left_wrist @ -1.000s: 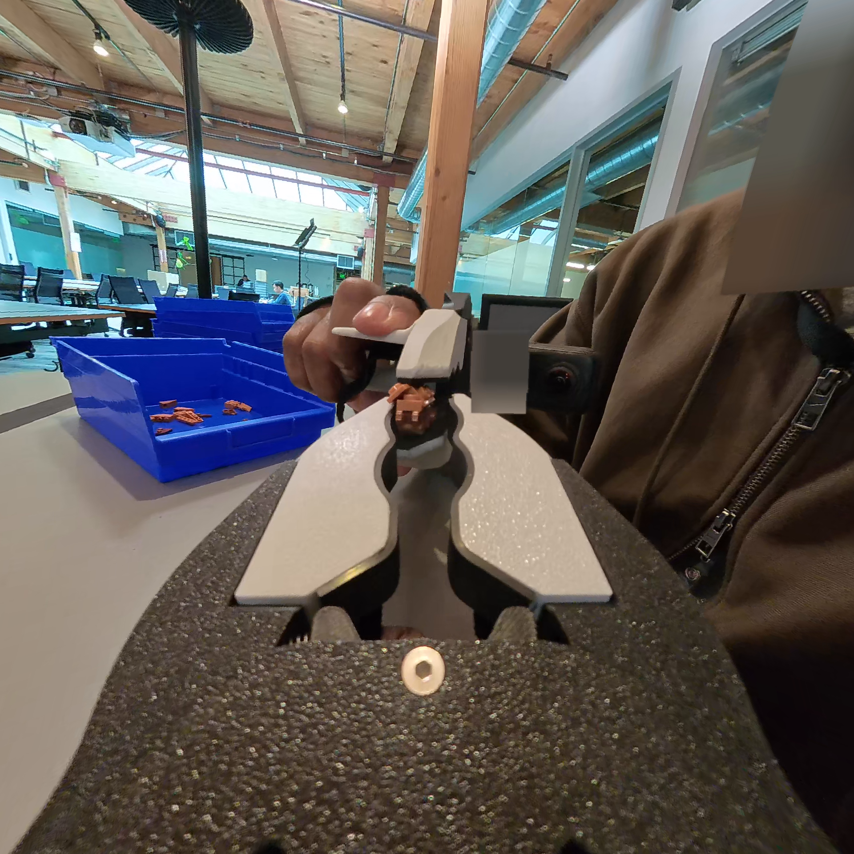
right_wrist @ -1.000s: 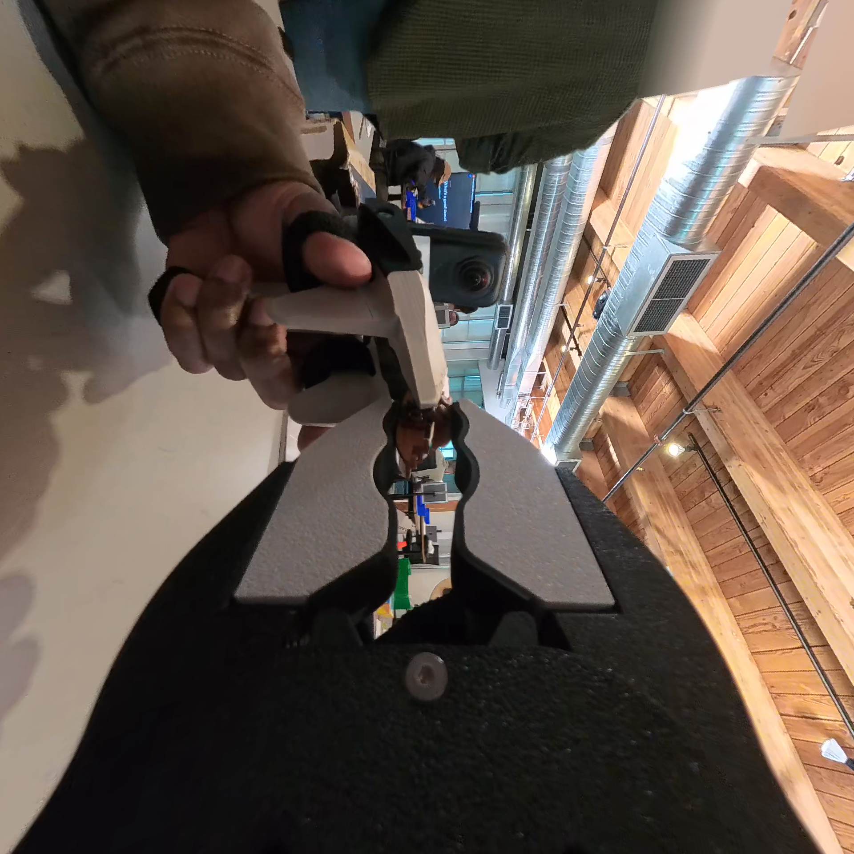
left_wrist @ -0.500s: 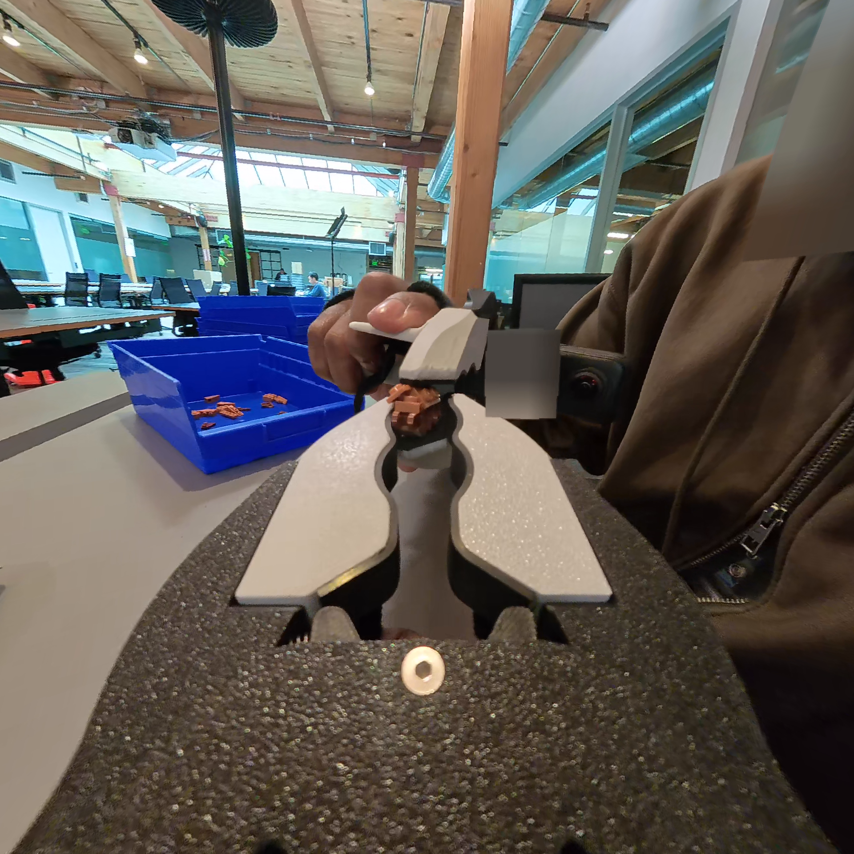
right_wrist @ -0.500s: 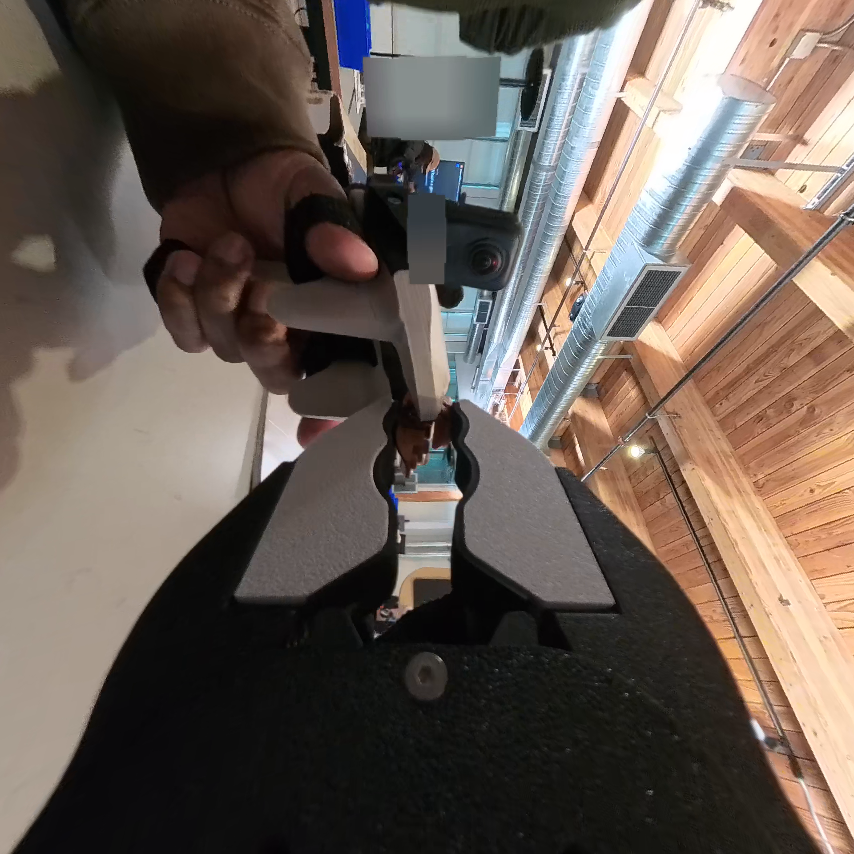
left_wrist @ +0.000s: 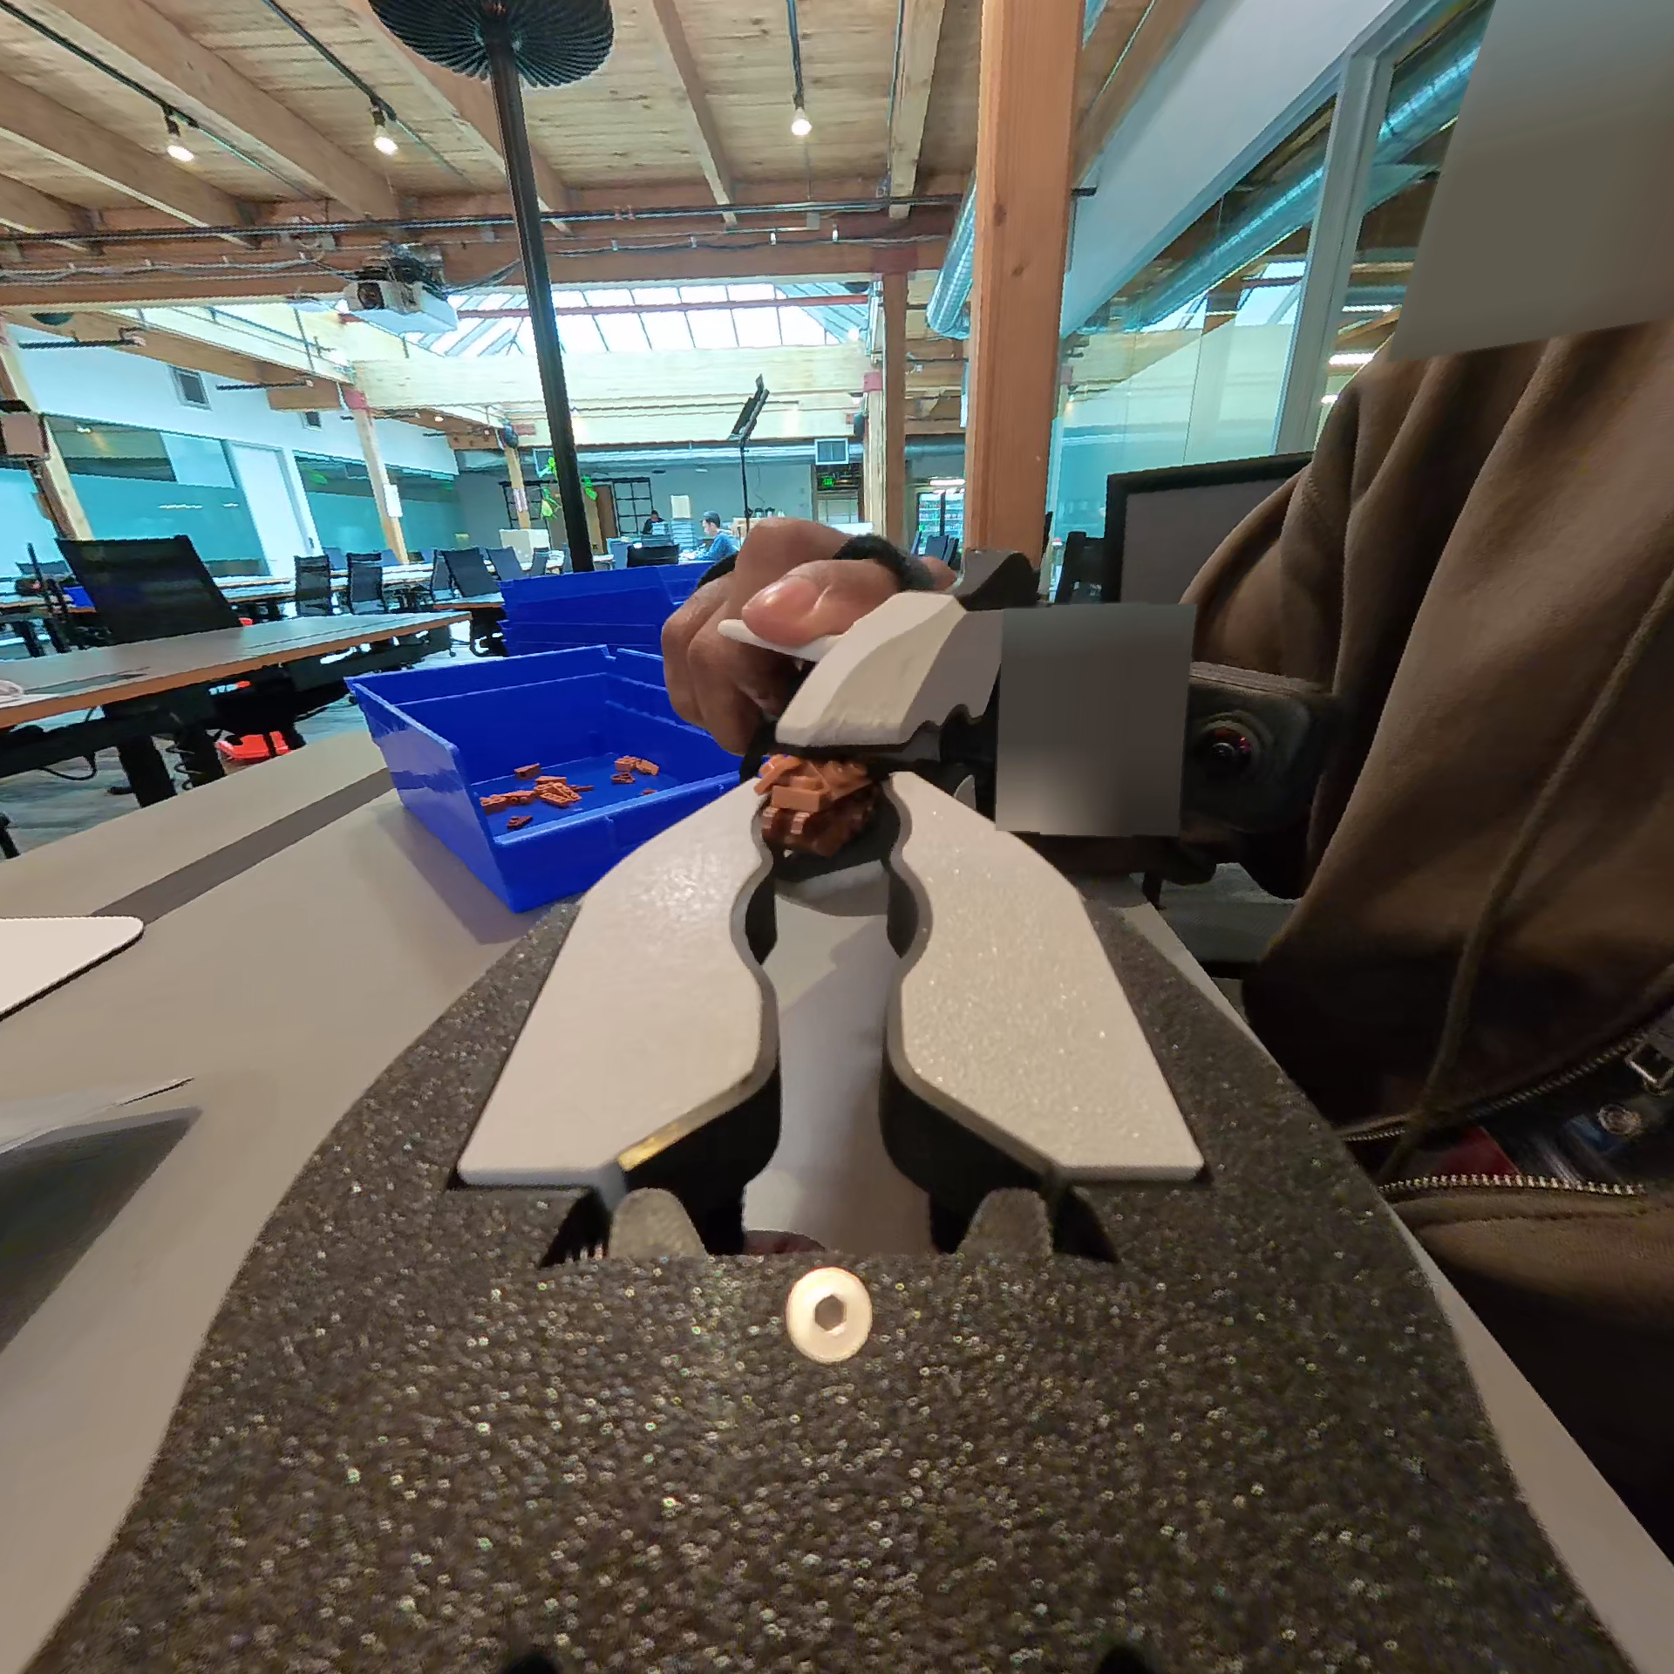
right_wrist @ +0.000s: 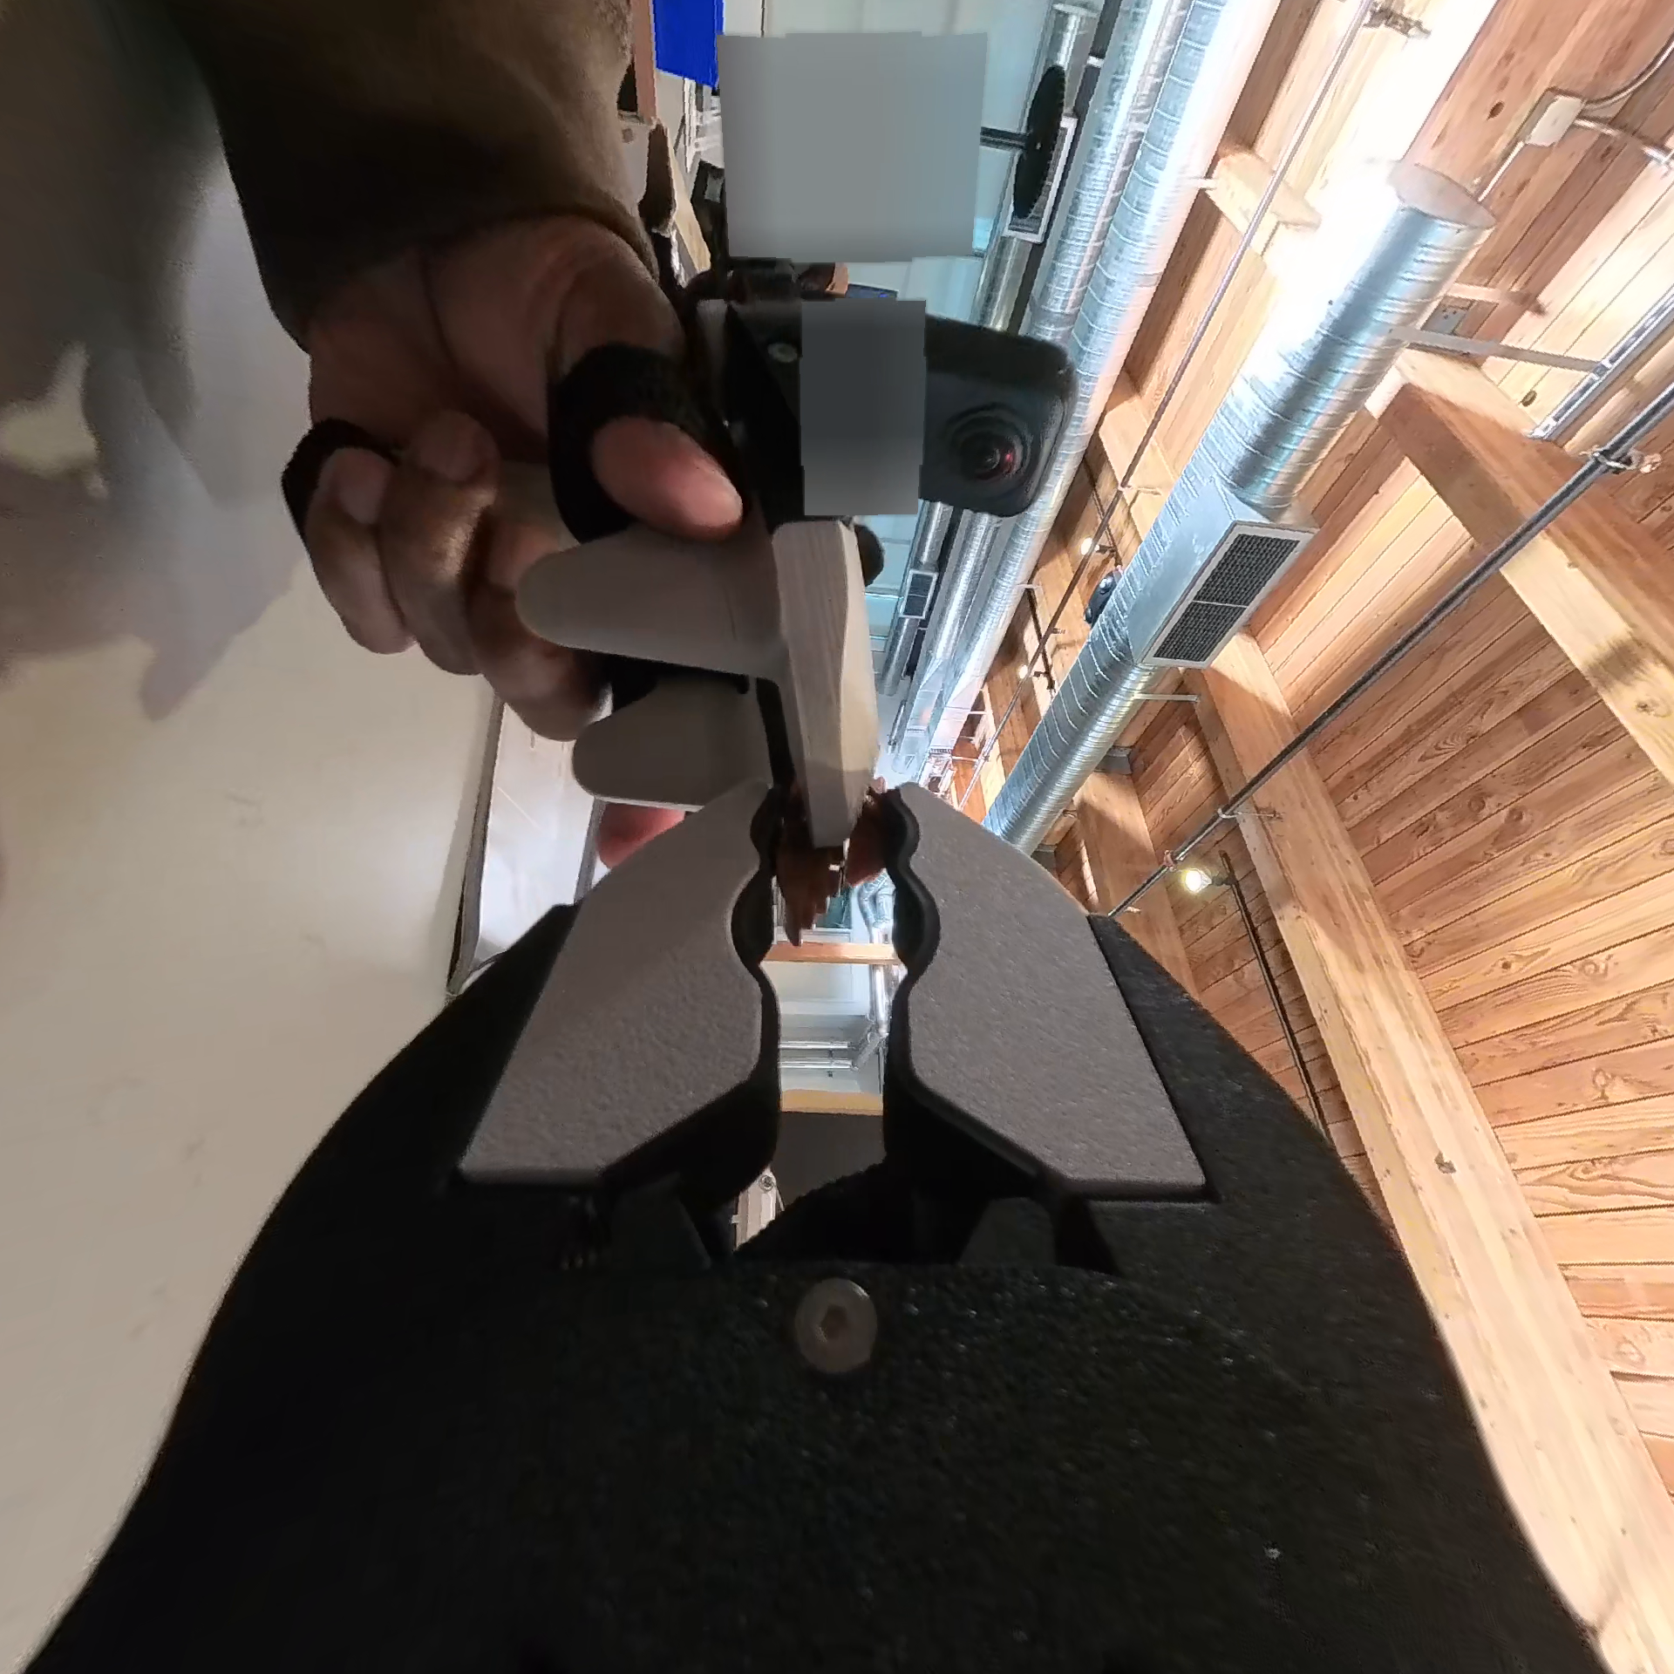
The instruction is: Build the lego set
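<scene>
A small clump of brown lego pieces (left_wrist: 811, 802) is held in the air between both grippers. My left gripper (left_wrist: 824, 795) is shut on it from the sides. The right gripper comes in from the far side, held in a hand (left_wrist: 725, 634), and its fingers (left_wrist: 870, 697) close on the clump from above and below. In the right wrist view my right gripper (right_wrist: 829, 815) is shut on the same clump (right_wrist: 802, 874), most of it hidden behind a left finger (right_wrist: 829, 670).
A blue bin (left_wrist: 435, 752) with several loose brown pieces (left_wrist: 543, 795) stands on the grey table (left_wrist: 272, 978) at the left. A white pad (left_wrist: 54, 951) lies at the left edge. The person's brown jacket (left_wrist: 1449, 725) fills the right. My two grippers' fingertips are within a few centimetres of each other.
Both grippers stay clamped on the clump. The pair has swung together: the blue bin has slid right in the left view, and the left gripper looks larger in the right view.
</scene>
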Demonstrator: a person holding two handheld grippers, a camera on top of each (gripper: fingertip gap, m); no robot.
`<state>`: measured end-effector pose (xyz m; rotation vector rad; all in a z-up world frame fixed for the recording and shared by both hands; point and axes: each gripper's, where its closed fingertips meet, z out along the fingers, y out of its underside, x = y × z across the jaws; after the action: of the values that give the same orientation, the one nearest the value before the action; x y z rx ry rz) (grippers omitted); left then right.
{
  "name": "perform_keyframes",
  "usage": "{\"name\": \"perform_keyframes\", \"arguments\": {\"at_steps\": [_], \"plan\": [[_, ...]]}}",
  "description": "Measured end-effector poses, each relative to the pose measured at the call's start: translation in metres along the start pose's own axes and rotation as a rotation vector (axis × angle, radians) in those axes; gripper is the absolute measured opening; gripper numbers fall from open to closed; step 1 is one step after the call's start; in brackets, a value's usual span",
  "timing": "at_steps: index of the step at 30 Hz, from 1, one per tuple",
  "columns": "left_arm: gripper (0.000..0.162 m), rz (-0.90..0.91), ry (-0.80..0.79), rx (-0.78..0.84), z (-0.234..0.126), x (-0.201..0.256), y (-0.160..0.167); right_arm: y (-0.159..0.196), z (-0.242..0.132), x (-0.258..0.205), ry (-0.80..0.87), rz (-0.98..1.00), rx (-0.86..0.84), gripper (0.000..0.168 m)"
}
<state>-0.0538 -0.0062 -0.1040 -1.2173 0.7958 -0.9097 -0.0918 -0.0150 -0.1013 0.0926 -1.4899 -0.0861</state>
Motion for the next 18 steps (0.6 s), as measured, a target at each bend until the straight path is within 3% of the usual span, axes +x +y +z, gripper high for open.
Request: {"name": "perform_keyframes", "arguments": {"at_steps": [18], "plan": [[0.029, 0.023, -0.045, -0.044, 0.0033, -0.0050, 0.0058, 0.0083, 0.0005, -0.0042, 0.000, 0.011, -0.021, 0.020]]}}
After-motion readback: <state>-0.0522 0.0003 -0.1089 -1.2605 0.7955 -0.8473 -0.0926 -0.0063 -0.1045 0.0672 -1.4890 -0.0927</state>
